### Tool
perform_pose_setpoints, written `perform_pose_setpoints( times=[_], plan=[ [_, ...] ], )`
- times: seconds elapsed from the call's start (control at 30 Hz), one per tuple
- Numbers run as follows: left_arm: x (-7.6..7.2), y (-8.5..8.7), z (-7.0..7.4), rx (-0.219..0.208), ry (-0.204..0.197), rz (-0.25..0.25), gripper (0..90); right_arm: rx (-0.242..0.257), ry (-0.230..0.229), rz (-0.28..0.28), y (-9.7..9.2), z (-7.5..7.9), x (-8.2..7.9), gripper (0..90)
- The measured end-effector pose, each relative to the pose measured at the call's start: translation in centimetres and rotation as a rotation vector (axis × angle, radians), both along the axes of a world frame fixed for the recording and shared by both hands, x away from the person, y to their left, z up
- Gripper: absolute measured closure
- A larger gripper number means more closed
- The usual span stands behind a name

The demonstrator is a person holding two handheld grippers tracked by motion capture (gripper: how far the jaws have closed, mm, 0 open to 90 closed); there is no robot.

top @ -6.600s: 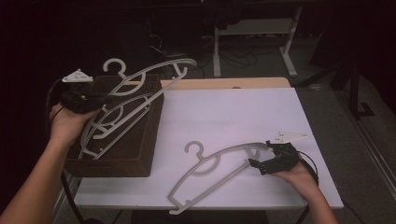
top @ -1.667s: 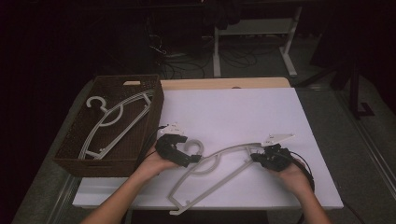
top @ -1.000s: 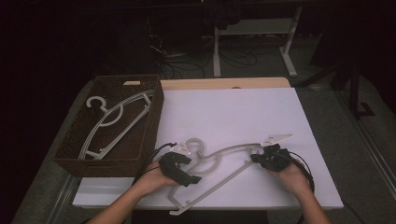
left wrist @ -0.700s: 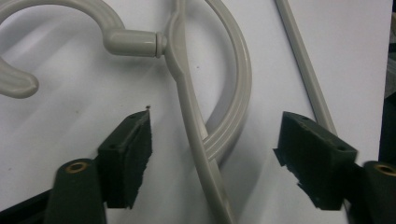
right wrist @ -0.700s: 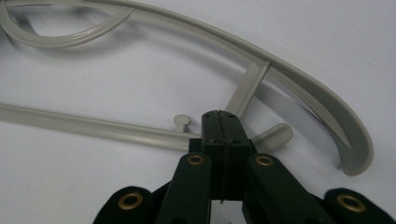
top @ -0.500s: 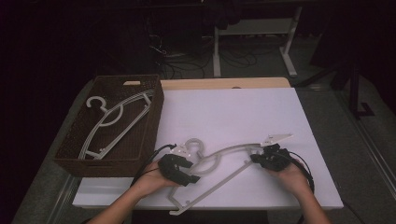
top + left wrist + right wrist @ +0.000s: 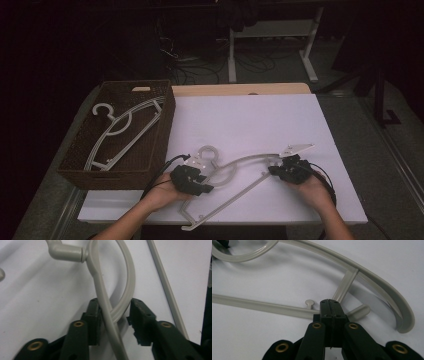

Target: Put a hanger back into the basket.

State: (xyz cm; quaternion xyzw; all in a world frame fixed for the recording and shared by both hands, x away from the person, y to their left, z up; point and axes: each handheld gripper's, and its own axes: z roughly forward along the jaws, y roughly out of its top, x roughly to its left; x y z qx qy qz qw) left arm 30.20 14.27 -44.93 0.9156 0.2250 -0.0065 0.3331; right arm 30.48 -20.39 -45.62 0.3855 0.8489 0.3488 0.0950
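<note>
While lying on the white table [image 7: 250, 125] with long axis from 7 to 2 o'clock, hanger [image 7: 240, 162] sits pinched in closed right gripper [image 7: 274, 170] at 3 o'clock, straddled by half-closing, just narrowing left gripper [image 7: 204, 184] at 9 o'clock.

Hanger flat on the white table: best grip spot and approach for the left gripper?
Probably the curved shoulder bars just below the hook neck of the hanger, approached from the table's near edge, one of the fingers on each side. Two thin bars cross there, so a narrow closure catches both. The left gripper straddles that spot, its jaws just closing; the right gripper pinches the far end.
</note>
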Motion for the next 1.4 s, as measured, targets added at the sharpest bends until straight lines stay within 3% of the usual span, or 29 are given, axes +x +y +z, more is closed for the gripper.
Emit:
perform_pose_setpoints(
  times=[0.27, 0.5, 0.63, 0.73, 1.0, 1.2, 1.4],
  plan=[
    [0.5, 0.5, 0.4, -0.078, 0.100, 0.005, 75.2, -0.011, -0.011, -0.005, -0.1, 0.2, -0.1, 89.4],
    [1.0, 0.8, 1.1, -0.145, 0.118, 0.055, 79.1, 0.004, -0.041, 0.006, 0.2, 0.6, -0.1, 89.2],
    [1.2, 1.0, 1.8, -0.166, 0.099, 0.086, 80.1, 0.044, -0.071, 0.007, 0.0, 1.4, -0.6, 84.7],
    [1.5, 1.2, 2.4, -0.172, 0.084, 0.123, 80.2, 0.078, -0.080, 0.008, -0.2, 1.7, -0.9, 77.8],
    [2.1, 1.4, 4.3, -0.181, 0.060, 0.187, 80.2, 0.113, -0.097, 0.001, -0.3, 2.1, -1.4, 55.6],
    [2.6, 1.4, 6.8, -0.188, 0.026, 0.209, 80.2, 0.112, -0.103, -0.003, -0.2, 2.1, -1.4, 39.2],
    [3.3, 1.5, 10.1, -0.189, -0.011, 0.210, 80.2, 0.111, -0.102, -0.008, -0.3, 2.0, -1.4, 30.4]
  ],
)
